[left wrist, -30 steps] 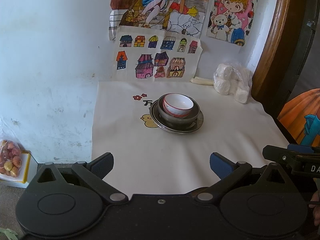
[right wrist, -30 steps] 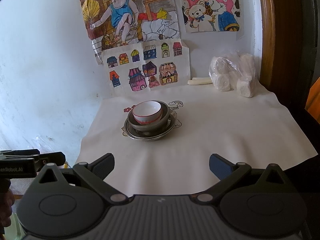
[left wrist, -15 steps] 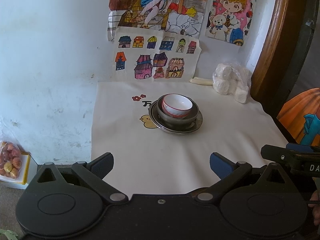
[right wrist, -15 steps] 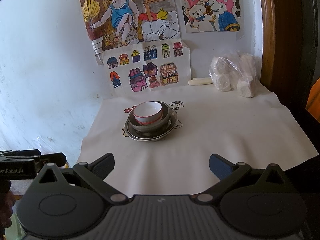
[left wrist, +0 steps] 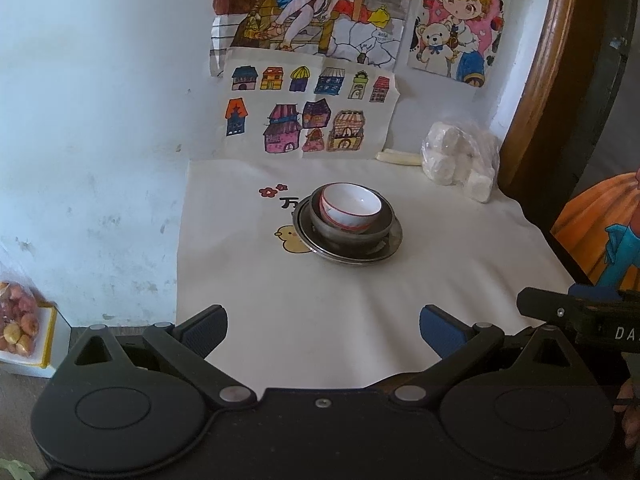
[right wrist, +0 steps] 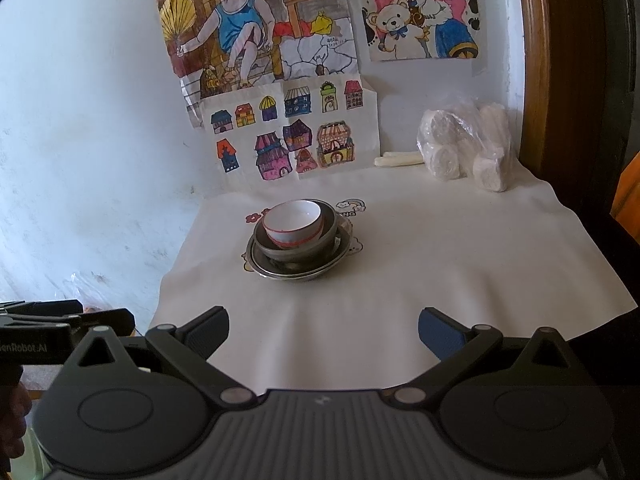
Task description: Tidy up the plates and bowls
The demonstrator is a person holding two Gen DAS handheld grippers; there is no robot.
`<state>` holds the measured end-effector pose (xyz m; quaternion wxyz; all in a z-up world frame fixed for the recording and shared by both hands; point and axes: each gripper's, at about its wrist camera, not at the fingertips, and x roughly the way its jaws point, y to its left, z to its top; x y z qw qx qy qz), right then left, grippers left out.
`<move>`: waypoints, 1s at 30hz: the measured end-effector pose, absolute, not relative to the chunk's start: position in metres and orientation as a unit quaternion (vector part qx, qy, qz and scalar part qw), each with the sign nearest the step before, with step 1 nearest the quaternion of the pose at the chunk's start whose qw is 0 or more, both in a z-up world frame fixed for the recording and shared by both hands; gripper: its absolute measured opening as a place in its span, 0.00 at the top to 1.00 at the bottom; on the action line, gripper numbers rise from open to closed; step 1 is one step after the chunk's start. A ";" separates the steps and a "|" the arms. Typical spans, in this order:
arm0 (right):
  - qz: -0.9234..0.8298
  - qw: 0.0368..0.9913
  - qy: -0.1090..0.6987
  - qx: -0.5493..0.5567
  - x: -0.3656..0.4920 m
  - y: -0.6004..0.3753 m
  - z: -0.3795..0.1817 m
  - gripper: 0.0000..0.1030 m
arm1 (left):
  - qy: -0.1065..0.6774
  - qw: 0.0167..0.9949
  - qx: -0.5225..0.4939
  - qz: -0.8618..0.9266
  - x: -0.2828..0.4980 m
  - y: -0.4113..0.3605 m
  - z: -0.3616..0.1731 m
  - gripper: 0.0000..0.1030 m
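Note:
A white bowl with a red rim point(left wrist: 350, 205) sits tilted inside a grey metal bowl point(left wrist: 380, 229), which sits on a metal plate point(left wrist: 394, 246) in the middle of the white-clothed table point(left wrist: 320, 312). The same stack shows in the right wrist view: white bowl point(right wrist: 294, 224), metal bowl point(right wrist: 328, 236), plate point(right wrist: 296, 274). My left gripper point(left wrist: 323, 330) is open and empty over the table's near edge, well short of the stack. My right gripper point(right wrist: 323, 330) is open and empty, also near the front edge.
A clear bag of white rolls point(left wrist: 460, 162) and a pale stick point(left wrist: 398, 158) lie at the back right by the wall. Children's drawings point(left wrist: 310, 120) hang on the wall behind. A dark wooden frame point(left wrist: 536, 92) stands at the right. A bag of fruit point(left wrist: 18, 320) lies on the floor at left.
Both grippers have drifted slightly back from the stack; the view has shifted a little. The bowls and plate have not moved. Both grippers stay open.

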<state>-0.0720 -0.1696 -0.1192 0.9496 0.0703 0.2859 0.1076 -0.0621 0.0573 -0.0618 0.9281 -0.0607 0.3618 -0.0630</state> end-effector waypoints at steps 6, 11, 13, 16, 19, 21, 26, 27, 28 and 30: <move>0.109 0.949 0.289 0.069 -0.069 -0.168 -0.120 0.00 | 0.368 0.926 -0.061 -0.064 -0.060 0.057 -0.063 0.02; 0.108 0.948 0.291 0.070 -0.066 -0.170 -0.119 0.00 | 0.372 0.924 -0.065 -0.062 -0.057 0.059 -0.064 0.04; 0.108 0.948 0.291 0.071 -0.065 -0.170 -0.119 0.00 | 0.373 0.924 -0.064 -0.062 -0.056 0.058 -0.064 0.04; 0.108 0.948 0.291 0.071 -0.063 -0.170 -0.119 0.00 | 0.372 0.924 -0.065 -0.063 -0.055 0.058 -0.064 0.04; 0.108 0.948 0.292 0.071 -0.063 -0.170 -0.119 0.00 | 0.371 0.924 -0.065 -0.063 -0.054 0.057 -0.064 0.04; 0.108 0.948 0.292 0.071 -0.063 -0.170 -0.119 0.00 | 0.372 0.924 -0.064 -0.063 -0.054 0.057 -0.064 0.04; 0.109 0.947 0.294 0.072 -0.058 -0.170 -0.120 0.00 | 0.373 0.923 -0.065 -0.063 -0.051 0.057 -0.064 0.04; 0.110 0.946 0.295 0.072 -0.057 -0.170 -0.120 0.00 | 0.374 0.923 -0.065 -0.063 -0.051 0.057 -0.064 0.04; 0.110 0.946 0.296 0.072 -0.055 -0.171 -0.120 0.00 | 0.374 0.923 -0.066 -0.063 -0.050 0.057 -0.064 0.04; 0.111 0.946 0.297 0.072 -0.053 -0.171 -0.121 0.00 | 0.374 0.923 -0.065 -0.063 -0.049 0.057 -0.064 0.04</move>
